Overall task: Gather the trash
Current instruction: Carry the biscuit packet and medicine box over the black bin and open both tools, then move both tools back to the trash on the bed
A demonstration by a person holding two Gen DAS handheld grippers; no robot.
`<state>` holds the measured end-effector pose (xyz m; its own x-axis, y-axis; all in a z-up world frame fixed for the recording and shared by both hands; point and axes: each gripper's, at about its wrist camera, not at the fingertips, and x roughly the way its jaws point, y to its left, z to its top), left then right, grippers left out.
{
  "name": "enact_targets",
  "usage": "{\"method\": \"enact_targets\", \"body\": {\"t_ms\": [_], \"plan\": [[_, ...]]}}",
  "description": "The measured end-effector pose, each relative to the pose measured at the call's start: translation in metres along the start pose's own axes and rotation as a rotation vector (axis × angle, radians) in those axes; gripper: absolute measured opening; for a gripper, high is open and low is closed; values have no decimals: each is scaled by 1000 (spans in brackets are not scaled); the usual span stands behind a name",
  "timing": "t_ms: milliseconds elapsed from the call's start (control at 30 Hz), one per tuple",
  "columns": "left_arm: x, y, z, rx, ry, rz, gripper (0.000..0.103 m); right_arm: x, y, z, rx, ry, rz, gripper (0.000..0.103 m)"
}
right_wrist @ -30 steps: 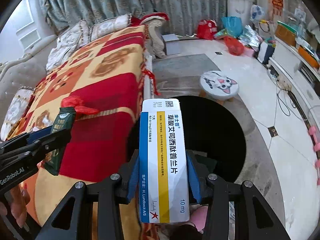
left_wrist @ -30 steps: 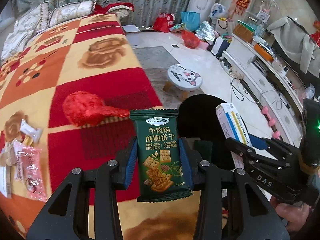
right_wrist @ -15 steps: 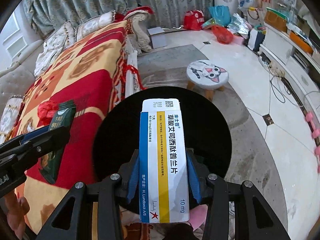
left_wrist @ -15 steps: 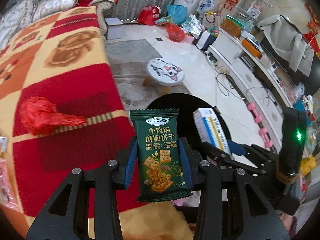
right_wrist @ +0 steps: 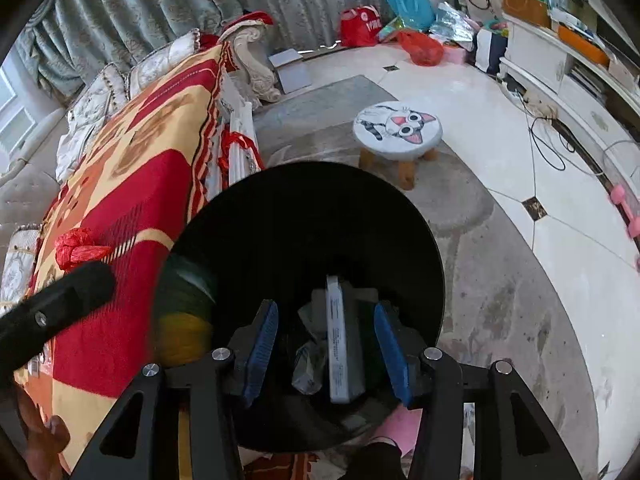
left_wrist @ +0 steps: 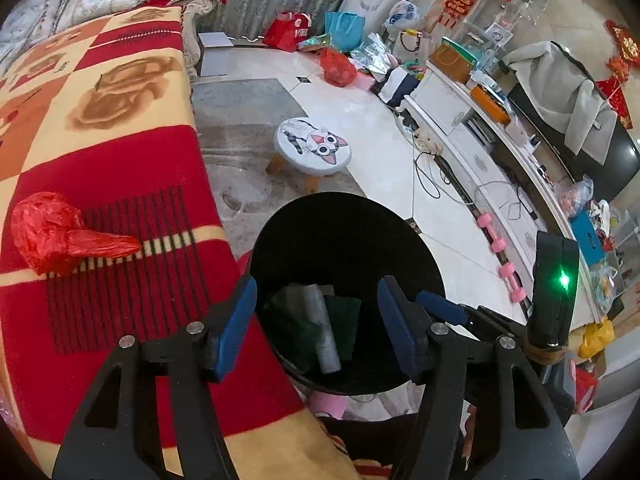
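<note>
Left wrist view: my left gripper (left_wrist: 316, 320) hangs over the black bin (left_wrist: 348, 216), its jaws opening and nothing pressed between the blue pads. Below the gap, inside the bin, a green packet (left_wrist: 340, 324) and a pale box (left_wrist: 322, 328) show, both blurred. My right gripper (left_wrist: 440, 308) reaches in from the right, one blue-tipped finger just above the bin's rim. The bin stands on the floor, touching or just beside the edge of the red and yellow blanket (left_wrist: 120, 152). A red bag (left_wrist: 56, 236), crumpled and knotted, lies on the blanket, well apart from the bin. A cat-face stool (left_wrist: 312, 148) stands on the floor beyond the bin.

From the right wrist, my right gripper (right_wrist: 326, 344) also points down into the bin (right_wrist: 304, 216), jaws opening, pads clear of everything. The box (right_wrist: 338, 340) sits edge-up between them but lower down, among other trash in the bin. At the bin's left side a green and yellow blur (right_wrist: 184, 312) shows; I cannot tell what it is. My left gripper (right_wrist: 56, 300) comes in from the left, near the red bag (right_wrist: 78, 250).
</note>
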<state>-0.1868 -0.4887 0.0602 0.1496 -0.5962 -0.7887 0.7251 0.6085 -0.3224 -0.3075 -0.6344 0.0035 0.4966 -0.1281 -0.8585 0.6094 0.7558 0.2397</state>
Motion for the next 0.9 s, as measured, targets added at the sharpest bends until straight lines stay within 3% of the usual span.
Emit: {"method": "enact_targets", "body": {"t_ms": [300,900], "plan": [[-20,15,-9,-13,-31,102,62,-10,17,-7,-38,-8,1,48],[-76,70,-37,-71,-95,275,62,-33,94,-19,-178,-29,34,50]]}}
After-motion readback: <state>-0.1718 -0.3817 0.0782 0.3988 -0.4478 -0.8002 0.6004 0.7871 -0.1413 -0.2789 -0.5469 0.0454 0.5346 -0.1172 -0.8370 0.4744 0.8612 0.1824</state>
